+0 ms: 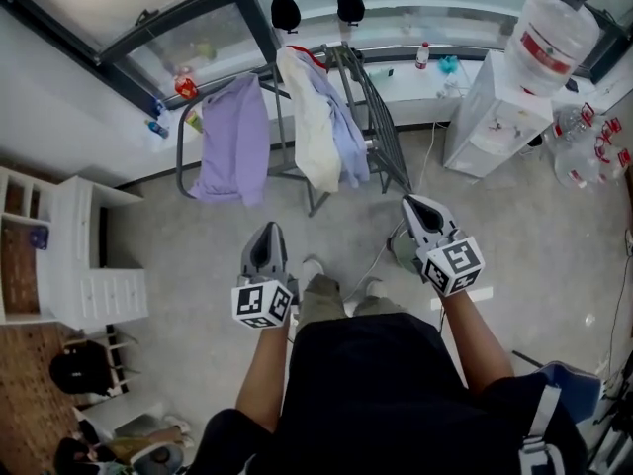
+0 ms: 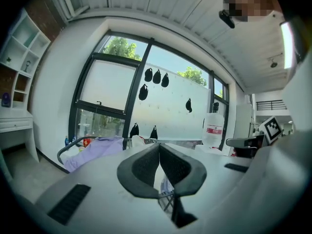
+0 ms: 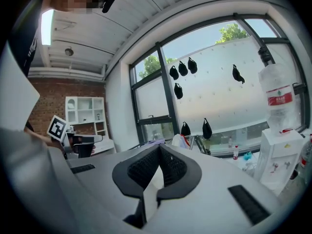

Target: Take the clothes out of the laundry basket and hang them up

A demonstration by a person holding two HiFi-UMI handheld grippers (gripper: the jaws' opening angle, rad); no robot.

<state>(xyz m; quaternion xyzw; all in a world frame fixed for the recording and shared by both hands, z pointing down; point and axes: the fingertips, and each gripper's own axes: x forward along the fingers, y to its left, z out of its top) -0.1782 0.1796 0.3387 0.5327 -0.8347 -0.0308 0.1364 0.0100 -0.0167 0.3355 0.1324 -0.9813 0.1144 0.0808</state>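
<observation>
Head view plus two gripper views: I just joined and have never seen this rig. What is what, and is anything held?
No robot: a person wears a head camera looking down at two handheld grippers, the left gripper and the right gripper. Each other picture comes from a camera riding on one gripper, looking along its jaws. Both pairs of jaws are shut with nothing between them. Ahead stands a drying rack with a purple garment and a white garment hung over it, near a water dispenser. No laundry basket shows.
</observation>
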